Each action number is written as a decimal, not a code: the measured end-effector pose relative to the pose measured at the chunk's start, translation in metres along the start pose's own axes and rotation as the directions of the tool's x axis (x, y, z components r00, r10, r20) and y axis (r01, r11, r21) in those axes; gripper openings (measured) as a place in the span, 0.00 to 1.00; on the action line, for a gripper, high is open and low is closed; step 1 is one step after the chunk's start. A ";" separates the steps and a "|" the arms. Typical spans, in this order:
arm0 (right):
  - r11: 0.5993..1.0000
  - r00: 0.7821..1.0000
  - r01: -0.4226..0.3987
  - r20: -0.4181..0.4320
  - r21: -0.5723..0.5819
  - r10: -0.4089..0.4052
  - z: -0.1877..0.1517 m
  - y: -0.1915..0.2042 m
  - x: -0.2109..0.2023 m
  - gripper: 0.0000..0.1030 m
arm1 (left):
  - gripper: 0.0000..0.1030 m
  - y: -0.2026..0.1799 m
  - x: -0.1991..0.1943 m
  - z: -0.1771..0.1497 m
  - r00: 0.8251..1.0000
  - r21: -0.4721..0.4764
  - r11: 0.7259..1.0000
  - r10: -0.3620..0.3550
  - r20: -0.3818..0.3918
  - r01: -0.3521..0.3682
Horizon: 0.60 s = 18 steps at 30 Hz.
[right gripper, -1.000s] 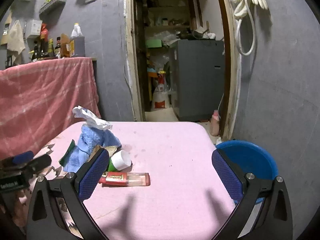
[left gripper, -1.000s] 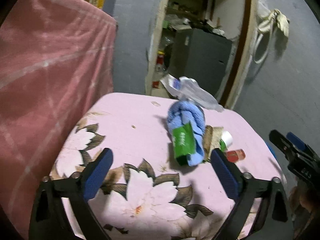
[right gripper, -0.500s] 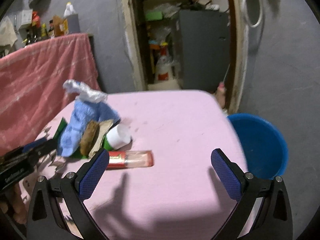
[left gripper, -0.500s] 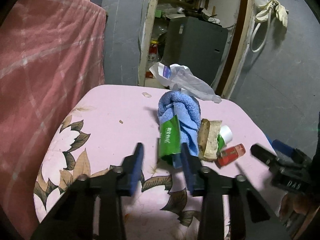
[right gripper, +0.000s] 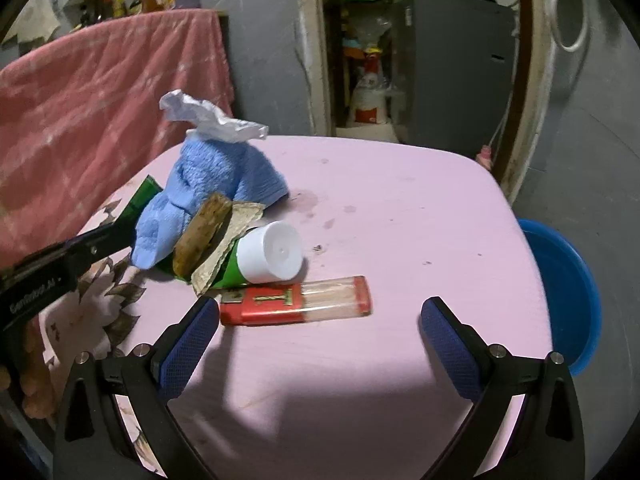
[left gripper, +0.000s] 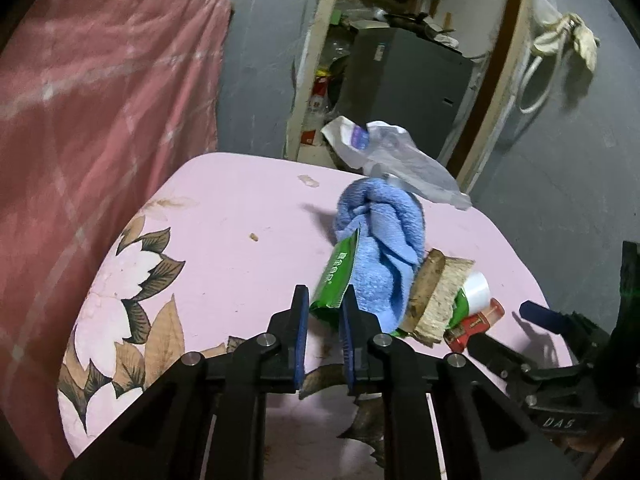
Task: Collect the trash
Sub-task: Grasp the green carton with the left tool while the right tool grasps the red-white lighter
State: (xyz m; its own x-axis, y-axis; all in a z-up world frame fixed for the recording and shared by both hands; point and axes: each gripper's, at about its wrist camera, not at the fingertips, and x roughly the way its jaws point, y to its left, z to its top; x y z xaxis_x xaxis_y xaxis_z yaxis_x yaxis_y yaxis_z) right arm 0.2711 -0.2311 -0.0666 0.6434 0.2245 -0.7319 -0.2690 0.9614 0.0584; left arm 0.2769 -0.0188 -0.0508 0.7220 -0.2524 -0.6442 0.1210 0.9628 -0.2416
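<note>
The left gripper [left gripper: 323, 308] has its fingers closing, nearly pressed together, with the lower end of a green packet [left gripper: 335, 276] between their tips; whether the pads already press on it cannot be told. Just beyond and to the right of those fingers the packet leans against a rolled blue towel [left gripper: 384, 236], and a crumpled white plastic wrapper [left gripper: 396, 156] sits at the towel's far end. Further right lie a brown scrap of cardboard [left gripper: 436, 292] and a green tube with a white cap [left gripper: 474, 290].

The right gripper [right gripper: 320, 326] has its fingers spread wide, with nothing between the pads. Just ahead of the left finger lies a red and clear lighter [right gripper: 296, 300], flat on the pink bench [right gripper: 400, 216]. Beyond it rest the tube, the cardboard and the towel. To the right of the right finger, past the bench edge, stands a blue basin [right gripper: 568, 292]. A pink cloth [right gripper: 100, 92] hangs behind on the left.
</note>
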 end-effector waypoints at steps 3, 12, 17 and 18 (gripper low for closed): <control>1.000 1.000 0.002 -0.023 -0.012 -0.002 0.002 0.003 0.008 0.99 | 0.10 0.000 -0.001 -0.001 1.000 -0.010 1.000 0.001 -0.003 -0.001; 0.999 0.997 0.012 -0.076 -0.033 -0.015 0.008 0.005 0.017 0.92 | 0.09 0.006 0.000 0.006 1.000 -0.047 0.999 -0.017 -0.013 0.017; 1.000 0.999 -0.003 -0.044 -0.006 0.003 -0.001 0.002 0.008 0.81 | 0.06 0.007 -0.005 0.006 1.000 -0.069 0.998 -0.013 0.011 0.014; 1.000 0.999 -0.003 -0.041 -0.006 0.003 -0.002 0.003 0.007 0.81 | 0.06 0.007 -0.007 0.005 1.000 -0.069 0.998 -0.010 0.017 0.012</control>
State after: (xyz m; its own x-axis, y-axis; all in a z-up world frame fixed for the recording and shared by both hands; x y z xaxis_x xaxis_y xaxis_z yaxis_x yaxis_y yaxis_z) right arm 0.2732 -0.2272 -0.0732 0.6129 0.2209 -0.7587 -0.2757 0.9596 0.0567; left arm 0.2766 -0.0102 -0.0442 0.7323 -0.2607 -0.6292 0.0824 0.9509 -0.2982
